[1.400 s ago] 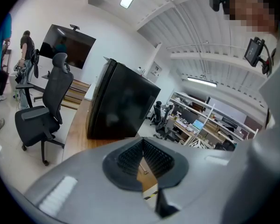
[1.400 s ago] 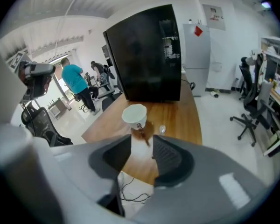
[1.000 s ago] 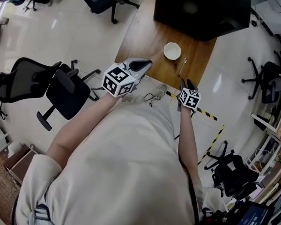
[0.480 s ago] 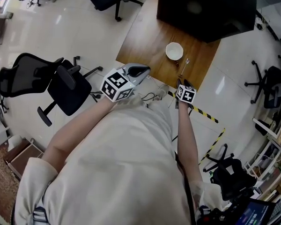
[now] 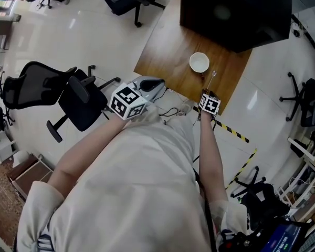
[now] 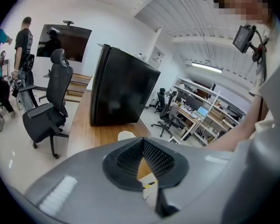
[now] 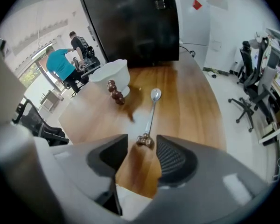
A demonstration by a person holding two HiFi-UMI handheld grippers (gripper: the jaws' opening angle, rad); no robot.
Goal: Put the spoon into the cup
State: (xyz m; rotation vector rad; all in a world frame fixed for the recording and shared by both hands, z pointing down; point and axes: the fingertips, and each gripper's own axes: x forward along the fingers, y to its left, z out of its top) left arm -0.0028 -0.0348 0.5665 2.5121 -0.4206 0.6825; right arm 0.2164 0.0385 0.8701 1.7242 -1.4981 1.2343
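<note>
- The spoon (image 7: pixel 150 117) lies flat on the wooden counter (image 7: pixel 191 106). Its polished bowl points away toward the black cabinet (image 7: pixel 130 22), and its brownish knobbed handle end is nearest the camera.
- It looks like slim metal, so it is probably light and stiff. It is likely slick along the shaft, with little height above the wood for pads to get under.
- The best hold is probably at the knobbed end or the shaft just past it. The knob is thicker and rougher, so it should resist sliding. Held from that end, the spoon can go bowl-first into the cup.
- The right hand-held gripper (image 7: pixel 141 144) points steeply down at that end. Its jaws are spread and have just been opening. The knob sits at the mouth of the gap, and neither pad presses on it yet.
- The cup (image 7: pixel 113 76) is white and open-topped, and stands to the spoon's left, near but not touching. It looks like ceramic and may tip or chip if a long handle drops hard against the rim.
- A small dark lumpy piece sits just beside the cup; I cannot tell what it is.
- The left hand-held gripper (image 6: pixel 142 146) hangs off the counter's near edge, its jaws pressed together on nothing.
</note>
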